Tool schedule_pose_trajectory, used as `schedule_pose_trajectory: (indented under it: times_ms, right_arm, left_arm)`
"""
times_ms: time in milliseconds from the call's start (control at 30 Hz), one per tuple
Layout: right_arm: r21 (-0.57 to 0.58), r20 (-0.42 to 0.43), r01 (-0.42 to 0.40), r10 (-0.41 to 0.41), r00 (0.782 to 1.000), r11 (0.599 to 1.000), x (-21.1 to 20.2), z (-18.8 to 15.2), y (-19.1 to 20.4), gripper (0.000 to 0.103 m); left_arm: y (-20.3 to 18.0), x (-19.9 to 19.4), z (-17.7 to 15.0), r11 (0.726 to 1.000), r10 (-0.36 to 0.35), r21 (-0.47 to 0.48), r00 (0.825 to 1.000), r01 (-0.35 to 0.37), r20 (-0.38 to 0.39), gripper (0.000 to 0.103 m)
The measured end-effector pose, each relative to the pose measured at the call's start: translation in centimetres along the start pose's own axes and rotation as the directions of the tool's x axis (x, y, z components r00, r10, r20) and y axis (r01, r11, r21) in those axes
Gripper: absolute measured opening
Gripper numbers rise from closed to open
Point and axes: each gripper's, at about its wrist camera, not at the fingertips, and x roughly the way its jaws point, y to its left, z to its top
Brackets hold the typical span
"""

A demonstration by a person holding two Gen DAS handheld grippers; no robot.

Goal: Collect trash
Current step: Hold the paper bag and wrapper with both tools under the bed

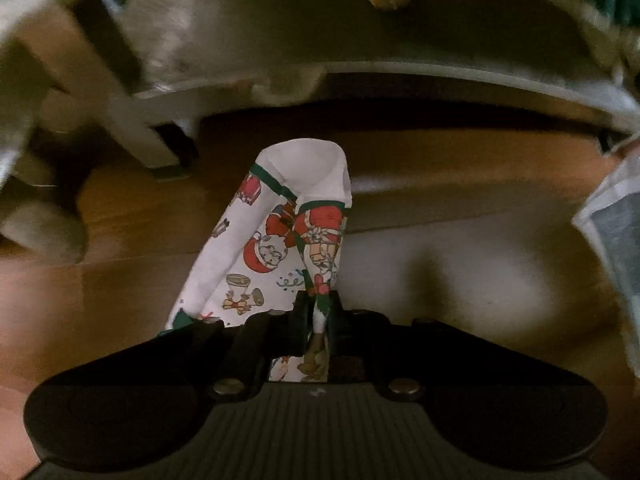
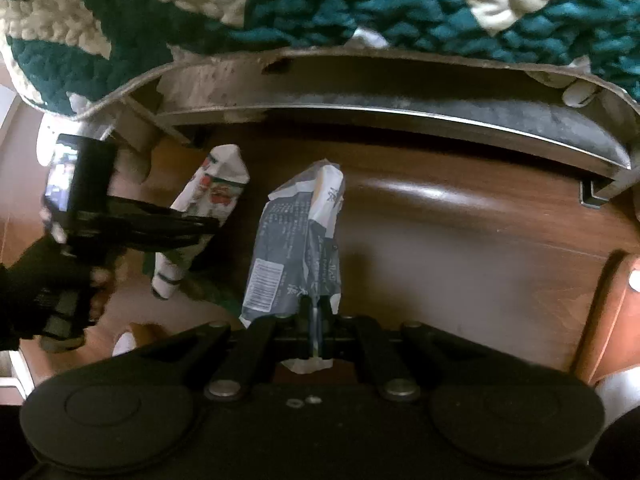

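The left gripper [image 1: 319, 304] is pressed together on a Christmas-print paper wrapper [image 1: 280, 224], pinching a narrow fold at the wrapper's lower right edge; the rest of the sheet stands free toward 12 o'clock in the left wrist view. The right gripper [image 2: 316, 312] is likewise clamped, pinching the bottom seam of a grey printed snack bag [image 2: 296, 236], which extends toward 12 o'clock from the jaws. In the right wrist view the left gripper [image 2: 212, 222] appears at 9 o'clock, held by a dark-gloved hand [image 2: 52, 292], with the paper wrapper [image 2: 212, 188] at 10 o'clock of the snack bag. Both items are clear of the wooden floor [image 2: 460, 240], in front of a metal furniture frame [image 2: 400, 116] draped with a green-and-cream knitted blanket [image 2: 320, 8]. Risk assessment: each grip takes only a thin edge, so a fast swing or a snag on the frame could probably pull either item free. The paper fold may tear under load. The two items hang near each other; contact between them during transport could drag one loose. No trash receptacle is visible in either view.
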Motion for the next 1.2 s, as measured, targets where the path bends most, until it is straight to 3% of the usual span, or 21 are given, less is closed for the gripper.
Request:
schedule_pose_trajectory:
  times_ms: [133,333,533,733,900,1133,1200]
  right_arm:
    - [-0.017,0.036,-0.004,0.005,0.999,1.000,-1.9,-0.3,1.0,0.002]
    - [-0.074,0.134,-0.015,0.025,0.991,0.997,-7.4,-0.7,3.8,0.002]
    - [-0.002,0.209,-0.031,0.031,0.977,1.000,-11.0,-1.6,3.3,0.002]
    - [0.009,0.166,-0.045,0.043,0.985,0.999,-8.6,-1.7,2.6,0.002]
    - [0.043,0.138,-0.074,0.068,0.988,0.996,-6.9,-1.0,1.4,0.002]
    - [0.088,0.074,-0.111,0.104,0.992,0.990,-5.3,-0.9,0.6,0.002]
    - [0.105,0.063,-0.130,0.124,0.990,0.986,-5.2,-0.9,0.4,0.002]
  left_arm:
    - [1.4,-4.2,1.0,0.998,-0.030,-0.063,0.999,0.031,0.011,0.007]
    - [0.7,-13.5,2.0,0.998,-0.058,-0.015,0.993,0.060,0.108,0.007]
    - [0.0,-16.1,2.2,0.998,-0.065,-0.004,0.990,0.066,0.125,0.007]
    - [-0.1,-11.5,2.0,0.998,-0.045,-0.051,0.998,0.048,0.042,0.012]
    - [0.1,-5.2,2.7,0.998,0.010,-0.069,1.000,-0.011,-0.016,0.031]
    - [0.4,1.8,3.4,0.994,0.045,-0.092,0.997,-0.051,-0.063,0.033]
    - [0.4,2.8,3.3,0.993,0.042,-0.106,0.998,-0.047,-0.049,0.054]
